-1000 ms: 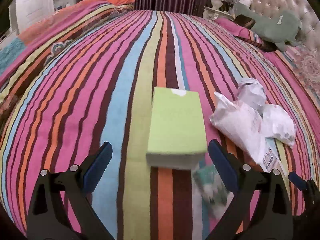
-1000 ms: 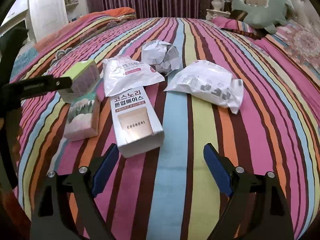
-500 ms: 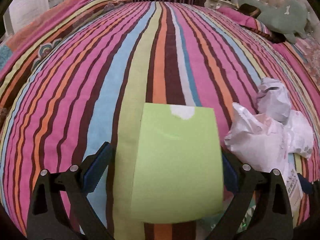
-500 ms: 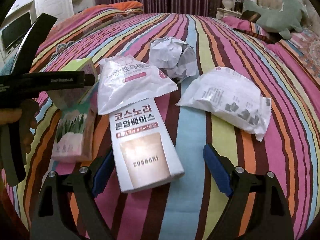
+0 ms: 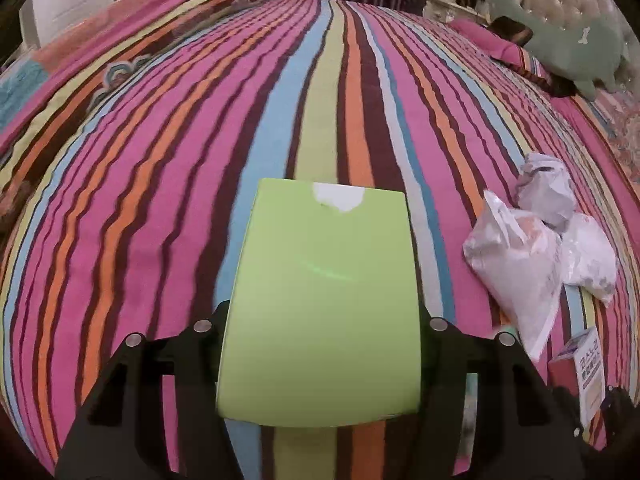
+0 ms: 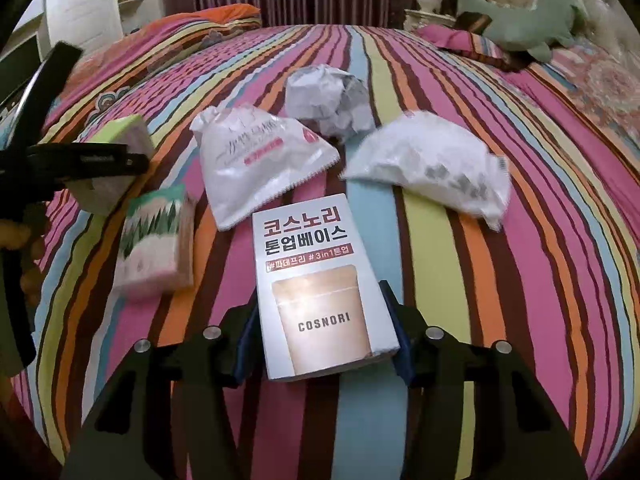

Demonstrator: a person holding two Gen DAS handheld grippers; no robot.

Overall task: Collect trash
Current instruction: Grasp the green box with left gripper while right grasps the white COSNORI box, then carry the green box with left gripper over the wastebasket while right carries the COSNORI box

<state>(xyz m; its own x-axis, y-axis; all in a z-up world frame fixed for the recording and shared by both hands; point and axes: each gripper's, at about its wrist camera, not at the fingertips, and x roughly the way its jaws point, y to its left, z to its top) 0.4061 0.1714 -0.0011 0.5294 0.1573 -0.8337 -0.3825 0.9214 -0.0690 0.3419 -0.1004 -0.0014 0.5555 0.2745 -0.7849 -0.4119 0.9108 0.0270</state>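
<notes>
My left gripper (image 5: pixel 322 344) has just closed on the green box (image 5: pixel 320 304); my right gripper (image 6: pixel 322 336) has just closed on the white COSNORI carton (image 6: pixel 320 296), crumpled wrappers (image 6: pixel 328 100) at twelve o'clock.

Matt green carton (image 5: pixel 320 312), glossy white carton (image 6: pixel 320 292), woven striped bedspread (image 6: pixel 440 240).

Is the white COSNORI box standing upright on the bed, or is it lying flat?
Lying flat. The white COSNORI box rests on its back on the striped bedspread, printed front facing up, with the right hand-held gripper closed on its sides.
</notes>
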